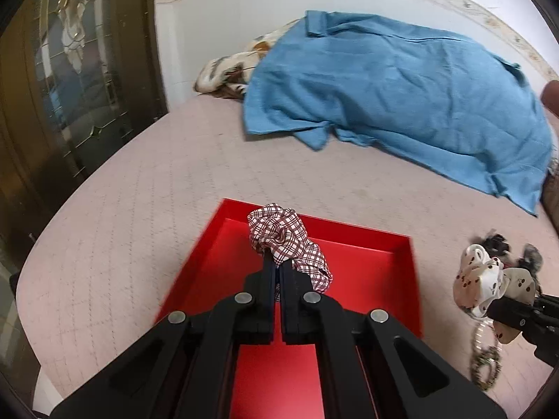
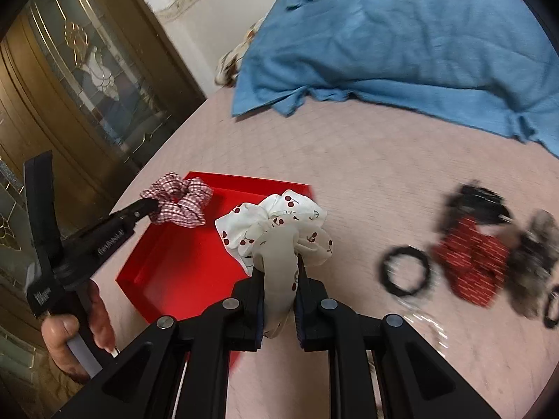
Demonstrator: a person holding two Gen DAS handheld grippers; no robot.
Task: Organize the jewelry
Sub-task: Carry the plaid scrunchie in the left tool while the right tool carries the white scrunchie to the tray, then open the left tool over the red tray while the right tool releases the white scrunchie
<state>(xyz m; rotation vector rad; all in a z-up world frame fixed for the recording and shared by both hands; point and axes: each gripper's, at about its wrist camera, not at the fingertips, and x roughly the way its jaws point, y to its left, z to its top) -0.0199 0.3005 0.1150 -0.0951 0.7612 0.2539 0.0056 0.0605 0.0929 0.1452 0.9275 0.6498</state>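
I have both hands loaded and am carrying two hair ties toward the red tray (image 1: 377,272) on the bed (image 1: 146,188). My left tool (image 1: 276,262) is clamped together on the checked scrunchie (image 1: 286,237), a puffy ring of red-and-white woven cloth that hangs over the tray's interior. My right tool (image 2: 281,269) is pinched shut on the cherry-print scrunchie (image 2: 279,223), a soft white gathered fabric with small red cherries; it hovers over the tray's right edge, not yet inside as far as I can tell.

I judge this to be the delivery step. Next, each tool needs lowering until the fabric sits within the tray walls, then parting so the cloth drops free; gathered fabric may snag on the pads, so a small lift away should follow.

The tray is a shallow, rigid, smooth-sided rectangle. The bed cover is pale pink with a quilted grid. To the right lie the remaining pieces, blurred: a thin black elastic loop (image 2: 405,272), a red patterned scrunchie (image 2: 471,265), a fuzzy grey one (image 2: 534,262) and a black clip (image 2: 478,199). A rumpled blue cloth (image 1: 401,97) lies beyond.
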